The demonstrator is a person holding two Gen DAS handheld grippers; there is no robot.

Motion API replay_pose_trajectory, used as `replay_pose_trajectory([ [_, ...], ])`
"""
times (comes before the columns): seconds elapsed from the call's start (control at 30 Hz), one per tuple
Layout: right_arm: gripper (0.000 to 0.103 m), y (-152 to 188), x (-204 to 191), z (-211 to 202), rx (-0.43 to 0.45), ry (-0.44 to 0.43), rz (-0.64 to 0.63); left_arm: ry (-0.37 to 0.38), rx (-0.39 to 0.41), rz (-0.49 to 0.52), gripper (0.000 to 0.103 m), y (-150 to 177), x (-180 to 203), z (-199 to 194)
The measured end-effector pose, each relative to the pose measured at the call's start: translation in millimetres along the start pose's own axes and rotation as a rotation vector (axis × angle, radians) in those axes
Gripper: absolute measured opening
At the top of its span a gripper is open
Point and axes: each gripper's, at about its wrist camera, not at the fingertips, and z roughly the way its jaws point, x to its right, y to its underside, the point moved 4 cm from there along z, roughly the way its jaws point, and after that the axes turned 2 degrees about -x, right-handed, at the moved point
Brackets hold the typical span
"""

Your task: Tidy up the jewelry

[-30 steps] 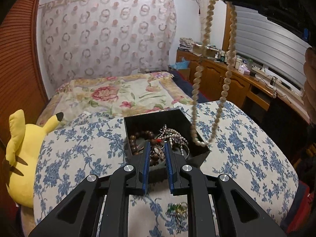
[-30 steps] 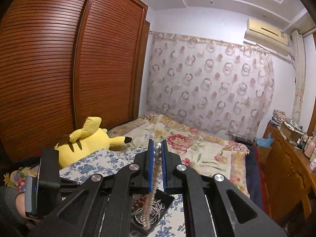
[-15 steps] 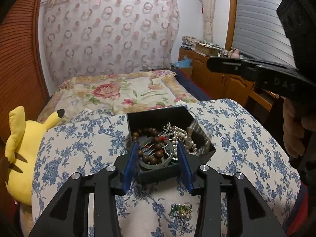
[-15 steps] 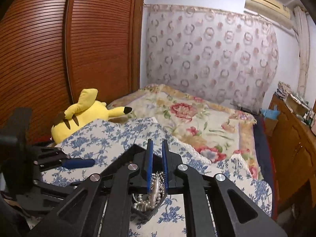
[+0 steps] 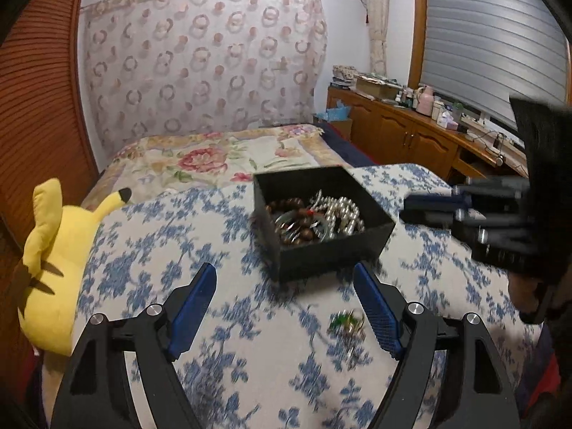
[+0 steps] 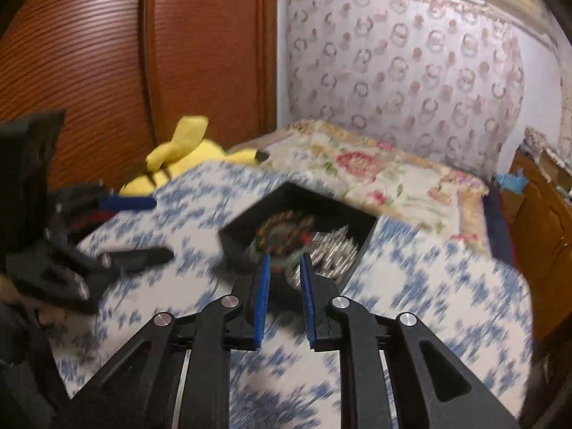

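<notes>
A yellow plush toy [image 5: 53, 250] flanks the blue-floral cloth [image 5: 178, 236] where the left gripper [image 5: 286, 307] gapes empty before the black box [image 5: 321, 250] of beaded jewelry [image 5: 314, 214], a small, blurred trinket [image 5: 346, 323] nearby, the right gripper [image 6: 284, 300] parted, holding nothing.

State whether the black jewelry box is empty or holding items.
Holding items: the open-topped black square box contains brown wooden beads and silvery pearl strands.

Motion blur smears the small green trinket [image 5: 346, 323] on the tabletop [image 5: 221, 325] beyond recognition. The black box [image 6: 250, 222] and its beads blur in the right wrist view.
</notes>
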Motion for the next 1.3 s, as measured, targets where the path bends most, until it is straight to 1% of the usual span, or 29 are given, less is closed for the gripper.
replay_pose_trajectory([
  [0.13,0.019,21.5,-11.7,20.9,-0.064,-0.025,-0.009,0.000,-0.017,-0.026,0.076,13.0,-9.5,-2.2],
  [0.3,0.019,33.1,-22.7,42.2,-0.132,-0.078,-0.009,-0.012,-0.038,-0.041,0.076,25.5,-19.5,-1.9],
  [0.5,0.019,36.2,-31.9,52.5,-0.159,-0.110,-0.008,-0.013,-0.062,-0.045,0.076,37.2,-25.3,1.4],
  [0.67,0.019,37.9,-31.7,60.0,-0.184,-0.128,0.003,-0.006,-0.064,-0.042,0.076,40.8,-23.9,0.8],
  [0.7,0.018,38.3,-31.7,59.9,-0.187,-0.138,0.009,-0.005,-0.063,-0.043,0.076,40.9,-23.6,0.1],
  [0.73,0.014,38.5,-32.0,60.2,-0.190,-0.143,0.009,-0.004,-0.062,-0.043,0.076,41.0,-23.8,0.4],
  [0.77,0.006,38.9,-32.7,61.3,-0.194,-0.148,0.004,-0.004,-0.061,-0.044,0.076,41.0,-23.6,0.0],
  [0.87,0.006,40.7,-34.8,59.0,-0.184,-0.140,-0.016,-0.003,-0.065,-0.043,0.076,41.4,-23.0,0.2],
  [1.03,0.005,38.5,-29.0,43.9,-0.142,-0.108,-0.007,0.009,-0.079,-0.036,0.076,41.5,-15.5,4.6],
  [1.2,0.005,36.0,-20.9,23.1,-0.093,-0.080,0.005,0.020,-0.104,-0.005,0.076,43.0,-1.3,13.3],
  [1.3,0.005,37.4,-13.8,14.5,-0.082,-0.066,0.015,0.036,-0.120,0.013,0.076,43.2,7.0,20.4],
])
